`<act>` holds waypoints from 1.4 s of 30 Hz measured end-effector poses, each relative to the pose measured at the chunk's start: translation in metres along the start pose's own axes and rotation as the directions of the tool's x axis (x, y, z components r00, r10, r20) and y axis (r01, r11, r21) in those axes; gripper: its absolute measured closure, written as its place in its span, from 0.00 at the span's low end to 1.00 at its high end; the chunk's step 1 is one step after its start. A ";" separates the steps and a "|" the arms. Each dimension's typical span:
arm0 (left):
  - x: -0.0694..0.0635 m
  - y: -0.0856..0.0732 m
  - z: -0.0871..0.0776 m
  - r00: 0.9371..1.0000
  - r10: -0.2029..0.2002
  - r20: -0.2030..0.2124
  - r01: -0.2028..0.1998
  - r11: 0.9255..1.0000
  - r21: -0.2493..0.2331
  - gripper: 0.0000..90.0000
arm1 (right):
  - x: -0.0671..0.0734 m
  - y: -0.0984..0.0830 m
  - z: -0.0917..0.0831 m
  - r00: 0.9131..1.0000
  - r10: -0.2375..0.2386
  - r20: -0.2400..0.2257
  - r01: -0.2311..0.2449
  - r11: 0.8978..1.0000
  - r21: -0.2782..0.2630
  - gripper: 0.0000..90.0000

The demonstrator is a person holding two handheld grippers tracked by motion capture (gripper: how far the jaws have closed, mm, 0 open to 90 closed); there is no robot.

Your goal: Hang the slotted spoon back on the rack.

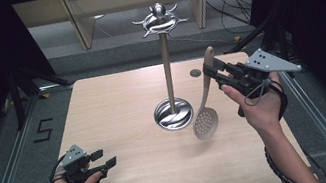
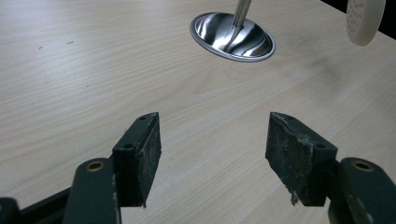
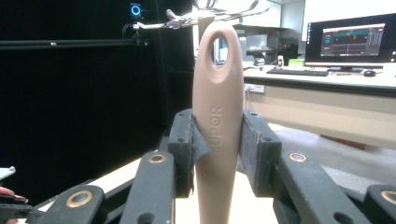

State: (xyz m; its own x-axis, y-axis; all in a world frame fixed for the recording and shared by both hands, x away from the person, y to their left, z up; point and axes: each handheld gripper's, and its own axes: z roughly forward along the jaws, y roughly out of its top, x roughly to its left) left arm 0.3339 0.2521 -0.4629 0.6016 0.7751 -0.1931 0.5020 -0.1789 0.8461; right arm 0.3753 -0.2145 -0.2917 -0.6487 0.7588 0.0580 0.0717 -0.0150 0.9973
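Grippers: two.
Right gripper (image 1: 212,73): clamping one slotted spoon (image 1: 206,122) by its handle, hanging beside one hook stand (image 1: 174,113).
Left gripper (image 1: 103,160): gaping, holding nothing.
Writing: "SUPOR" showing on handle; "5" (image 1: 43,130) on floor.

I count one slotted spoon (image 1: 206,109), one metal utensil stand (image 1: 169,85) on one wooden table (image 1: 118,109), and two grippers: left (image 1: 105,161), right (image 1: 212,73).
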 end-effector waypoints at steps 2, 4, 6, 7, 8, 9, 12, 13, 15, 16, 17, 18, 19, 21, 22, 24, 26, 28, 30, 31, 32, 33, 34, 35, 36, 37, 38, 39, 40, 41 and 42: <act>-0.001 0.000 0.000 1.000 0.008 0.000 -0.008 1.000 0.003 0.39 | 0.003 0.000 0.003 1.000 0.000 -0.002 0.000 1.000 0.003 0.76; -0.002 0.000 -0.001 1.000 0.008 0.003 -0.008 1.000 -0.003 0.39 | 0.004 -0.001 0.005 1.000 -0.007 0.009 0.007 1.000 0.013 0.76; -0.003 0.000 -0.002 1.000 0.010 0.003 -0.010 1.000 -0.006 0.39 | 0.006 -0.001 0.006 1.000 -0.021 0.021 0.021 0.999 0.024 0.76; -0.002 0.000 -0.002 1.000 0.019 0.002 -0.019 1.000 -0.008 0.39 | 0.006 -0.001 0.007 0.999 -0.036 0.023 0.035 0.999 0.014 0.76; -0.002 0.000 -0.002 1.000 0.026 0.004 -0.026 1.000 -0.006 0.39 | 0.009 -0.001 0.007 0.999 -0.020 0.025 0.020 1.000 0.020 0.76; -0.002 0.000 -0.002 1.000 0.030 0.004 -0.030 1.000 -0.005 0.39 | 0.010 0.000 0.007 0.999 -0.036 0.028 0.036 0.999 0.023 0.76; -0.003 0.000 -0.003 1.000 0.023 0.003 -0.023 1.000 -0.008 0.39 | 0.012 0.001 0.007 0.998 -0.046 0.044 0.045 0.999 0.020 0.76; -0.004 0.000 -0.004 1.000 0.023 0.007 -0.023 1.000 -0.012 0.39 | 0.013 0.001 0.007 0.998 -0.036 0.045 0.035 0.999 0.023 0.76; -0.004 0.001 -0.004 1.000 0.021 0.011 -0.020 1.000 -0.018 0.39 | 0.015 0.002 0.008 0.998 -0.033 0.047 0.032 0.999 0.025 0.76; -0.004 0.001 -0.003 1.000 0.021 0.004 -0.021 1.000 -0.012 0.38 | 0.016 0.003 0.008 0.998 -0.041 0.051 0.040 0.999 0.020 0.76; -0.004 0.001 -0.003 1.000 0.019 0.000 -0.019 1.000 -0.008 0.38 | 0.017 0.004 0.009 0.998 -0.037 0.054 0.035 0.999 0.025 0.76; -0.003 0.001 -0.001 1.000 0.023 0.011 -0.023 1.000 -0.015 0.38 | 0.018 0.004 0.010 0.998 -0.038 0.053 0.036 0.999 0.028 0.76; -0.003 0.001 -0.001 1.000 0.022 0.002 -0.022 1.000 -0.005 0.38 | 0.018 0.005 0.011 0.997 -0.045 0.059 0.044 0.999 0.030 0.76; -0.004 0.001 0.000 1.000 0.021 0.004 -0.021 1.000 -0.004 0.38 | 0.020 0.006 0.013 0.996 -0.059 0.061 0.057 0.998 0.032 0.76; -0.004 0.001 0.001 1.000 0.020 0.010 -0.020 1.000 -0.008 0.38 | 0.020 0.007 0.015 0.995 -0.080 0.065 0.079 0.997 0.026 0.76; -0.004 0.001 0.001 1.000 0.021 0.011 -0.021 1.000 -0.009 0.38 | 0.022 0.008 0.018 0.994 -0.088 0.067 0.087 0.996 0.025 0.76; -0.003 0.001 0.000 1.000 0.024 0.010 -0.024 1.000 -0.003 0.38 | 0.025 0.009 0.020 0.995 -0.071 0.068 0.069 0.997 0.028 0.76; -0.003 0.001 -0.001 1.000 0.018 0.003 -0.018 1.000 -0.005 0.38 | 0.024 0.010 0.022 0.993 -0.095 0.076 0.094 0.995 0.023 0.76; -0.003 0.001 -0.001 1.000 0.020 0.004 -0.020 1.000 -0.008 0.38 | 0.026 0.010 0.023 0.994 -0.083 0.068 0.081 0.996 0.031 0.76; -0.003 0.001 -0.001 1.000 0.021 0.004 -0.021 1.000 -0.008 0.38 | 0.026 0.010 0.024 0.994 -0.082 0.066 0.080 0.996 0.031 0.76; -0.003 0.001 -0.002 1.000 0.022 0.003 -0.022 1.000 -0.008 0.38 | 0.027 0.010 0.025 0.994 -0.087 0.072 0.085 0.996 0.029 0.76; -0.003 0.001 -0.001 1.000 0.023 0.008 -0.023 1.000 -0.007 0.38 | 0.027 0.010 0.025 0.993 -0.090 0.073 0.088 0.996 0.026 0.76; -0.004 0.001 -0.001 1.000 0.022 0.006 -0.022 1.000 -0.007 0.38 | 0.028 0.011 0.025 0.994 -0.077 0.074 0.075 0.997 0.032 0.76; -0.004 0.001 -0.001 1.000 0.021 0.004 -0.021 1.000 -0.006 0.38 | 0.028 0.011 0.026 0.994 -0.085 0.072 0.083 0.996 0.028 0.76; -0.004 0.001 -0.001 1.000 0.021 0.004 -0.021 1.000 -0.006 0.38 | 0.028 0.011 0.026 0.993 -0.090 0.076 0.088 0.996 0.025 0.76; -0.003 0.001 -0.001 1.000 0.020 0.006 -0.020 1.000 -0.006 0.38 | 0.029 0.012 0.026 0.993 -0.086 0.077 0.084 0.996 0.025 0.76; -0.003 0.001 -0.001 1.000 0.021 0.006 -0.021 1.000 -0.006 0.38 | 0.029 0.012 0.027 0.993 -0.088 0.079 0.086 0.996 0.023 0.76; -0.003 0.001 -0.001 1.000 0.019 0.005 -0.019 1.000 -0.007 0.38 | 0.030 0.012 0.027 0.993 -0.083 0.081 0.082 0.996 0.025 0.76; -0.003 0.001 -0.001 1.000 0.020 0.005 -0.020 1.000 -0.006 0.38 | 0.030 0.013 0.028 0.994 -0.075 0.079 0.073 0.997 0.027 0.76; -0.003 0.001 -0.001 1.000 0.020 0.005 -0.020 1.000 -0.006 0.38 | 0.031 0.013 0.028 0.994 -0.076 0.084 0.075 0.997 0.024 0.76; -0.003 0.001 -0.001 1.000 0.021 0.005 -0.021 1.000 -0.005 0.38 | 0.030 0.013 0.029 0.992 -0.090 0.087 0.089 0.996 0.019 0.76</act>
State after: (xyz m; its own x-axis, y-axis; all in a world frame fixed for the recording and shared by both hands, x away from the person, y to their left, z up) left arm 0.3315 0.2500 -0.4609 0.6152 0.7680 -0.1782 0.4861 -0.1915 0.8527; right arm 0.3783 -0.1730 -0.2780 -0.5839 0.8110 -0.0362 0.0279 0.0646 0.9975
